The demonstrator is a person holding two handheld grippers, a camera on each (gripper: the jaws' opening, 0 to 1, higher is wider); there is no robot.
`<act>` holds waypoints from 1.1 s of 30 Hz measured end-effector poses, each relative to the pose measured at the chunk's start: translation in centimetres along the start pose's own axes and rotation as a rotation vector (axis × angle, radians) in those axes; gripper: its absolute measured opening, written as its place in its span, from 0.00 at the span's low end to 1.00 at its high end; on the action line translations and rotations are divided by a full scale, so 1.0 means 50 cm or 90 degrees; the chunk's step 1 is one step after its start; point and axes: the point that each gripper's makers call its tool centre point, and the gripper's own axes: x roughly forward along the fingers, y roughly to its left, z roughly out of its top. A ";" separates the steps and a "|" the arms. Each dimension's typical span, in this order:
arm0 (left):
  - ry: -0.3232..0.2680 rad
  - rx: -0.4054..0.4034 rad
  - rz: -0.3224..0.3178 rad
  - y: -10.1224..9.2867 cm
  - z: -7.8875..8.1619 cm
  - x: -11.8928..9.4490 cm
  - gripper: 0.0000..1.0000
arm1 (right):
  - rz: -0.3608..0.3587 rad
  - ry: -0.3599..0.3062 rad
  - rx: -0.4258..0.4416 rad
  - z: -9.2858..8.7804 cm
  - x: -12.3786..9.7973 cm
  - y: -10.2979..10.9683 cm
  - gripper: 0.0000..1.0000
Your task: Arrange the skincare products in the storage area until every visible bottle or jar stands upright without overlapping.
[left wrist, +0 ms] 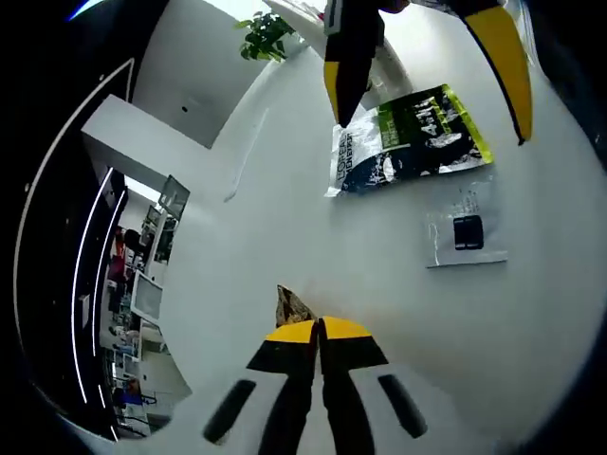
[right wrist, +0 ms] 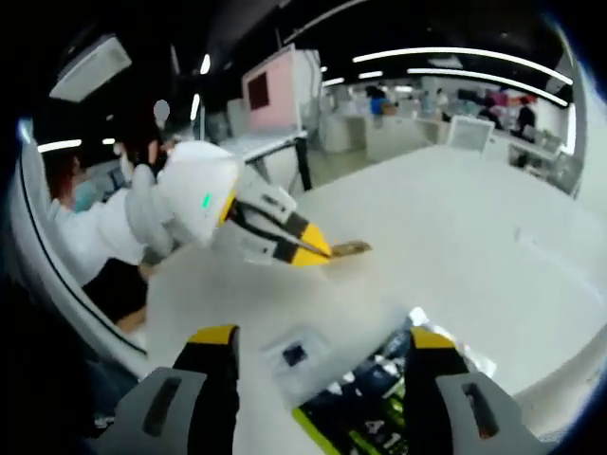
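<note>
— So where do the sachets lie?
— From the left gripper [left wrist: 318, 327], the green-and-black sachet [left wrist: 413, 140] sits flat at one o'clock on the white table [left wrist: 285, 209], its long axis running roughly nine to three. A clear packet [left wrist: 465, 232] lies at two o'clock.
— And the jaws?
— Left's are pinched tight on a small brown scrap [left wrist: 292, 305]. The right gripper [right wrist: 322, 355] stands wide apart, empty, straddling that sachet [right wrist: 370, 403]; it's nearer, I'd judge.
</note>
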 end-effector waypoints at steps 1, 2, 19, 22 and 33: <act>-0.003 -0.001 -0.001 -0.004 0.003 -0.002 0.07 | -0.005 -0.008 0.014 0.001 0.001 -0.004 0.69; -0.007 -0.006 -0.002 -0.009 0.009 -0.005 0.07 | -0.007 -0.010 0.022 0.001 0.000 -0.005 0.68; -0.054 -0.077 -0.002 -0.049 0.057 -0.035 0.07 | -0.016 -0.071 0.227 -0.014 0.039 -0.020 0.39; -0.055 -0.077 -0.001 -0.053 0.061 -0.041 0.07 | -0.018 -0.071 0.250 -0.019 0.048 -0.016 0.39; -0.071 -0.096 0.001 -0.074 0.085 -0.064 0.07 | -0.005 -0.108 0.377 -0.019 0.079 -0.014 0.30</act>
